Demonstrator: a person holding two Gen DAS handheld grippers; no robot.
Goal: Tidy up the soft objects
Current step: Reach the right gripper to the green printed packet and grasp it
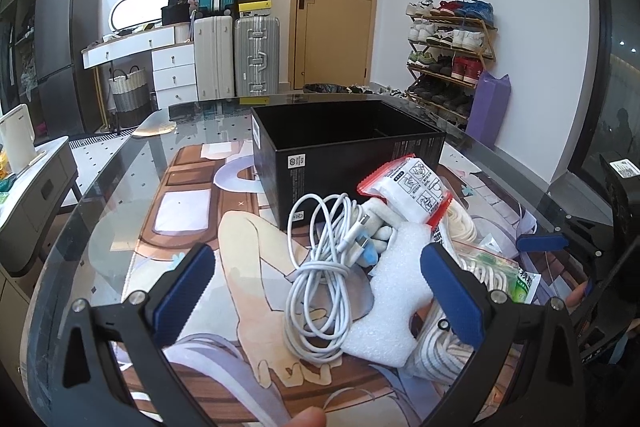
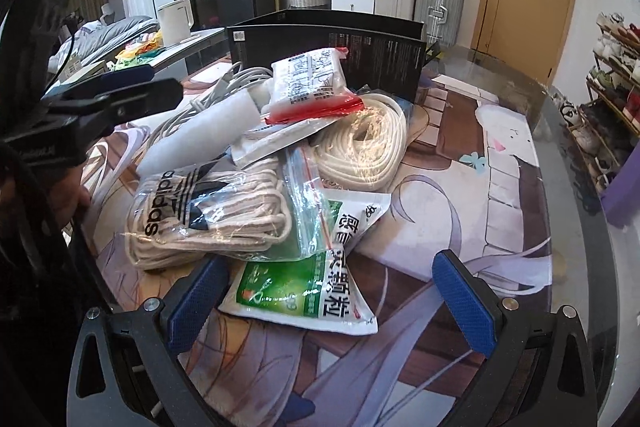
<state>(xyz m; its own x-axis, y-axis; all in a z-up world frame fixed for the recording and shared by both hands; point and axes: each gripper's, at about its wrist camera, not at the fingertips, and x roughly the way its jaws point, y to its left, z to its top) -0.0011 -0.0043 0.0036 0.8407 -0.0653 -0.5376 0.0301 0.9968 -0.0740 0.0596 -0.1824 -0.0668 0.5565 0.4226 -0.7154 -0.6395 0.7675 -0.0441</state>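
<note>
Two close wrist views over the pile (image 1: 384,251) (image 2: 280,163), left from its left, right from its right.

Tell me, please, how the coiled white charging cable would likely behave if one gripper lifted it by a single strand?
The white charging cable is loosely coiled with no visible tie, so it would probably unspool and dangle. It looks thin and light. Its loops lie against the white foam piece, which might get nudged.
</note>
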